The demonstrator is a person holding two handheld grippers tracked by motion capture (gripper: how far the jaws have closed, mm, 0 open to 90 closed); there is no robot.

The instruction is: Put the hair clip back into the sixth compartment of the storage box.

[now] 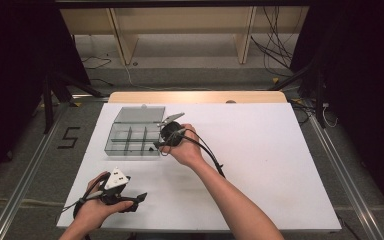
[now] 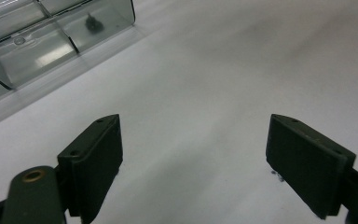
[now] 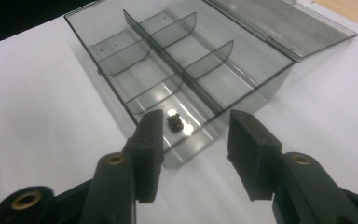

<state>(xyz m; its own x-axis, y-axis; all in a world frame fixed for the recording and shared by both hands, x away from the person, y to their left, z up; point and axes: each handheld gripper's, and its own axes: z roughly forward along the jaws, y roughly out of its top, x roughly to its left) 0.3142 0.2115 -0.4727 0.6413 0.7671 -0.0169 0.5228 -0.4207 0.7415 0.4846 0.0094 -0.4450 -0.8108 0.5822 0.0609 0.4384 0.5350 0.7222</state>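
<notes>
On the left, near the front edge of the white table [image 1: 260, 165], a hand holds the left gripper [image 1: 139, 198]. It lies low over the table, apart from the box. In the left gripper view its two black jaws stand wide apart, with only bare table between them. It holds nothing.

Farther back and a little to the right sits a clear grey box [image 1: 132, 139] with small walls inside that make little rooms. Its lid [image 1: 140, 114] lies open and flat behind it.

In the right gripper view, a tiny dark part [image 3: 175, 122] lies in the corner room nearest the gripper, at the box's end.

The right gripper [image 3: 193, 140] hangs just at that end of the box. Its jaws are partly open, and they hold nothing. The part sits in the box beyond them.
</notes>
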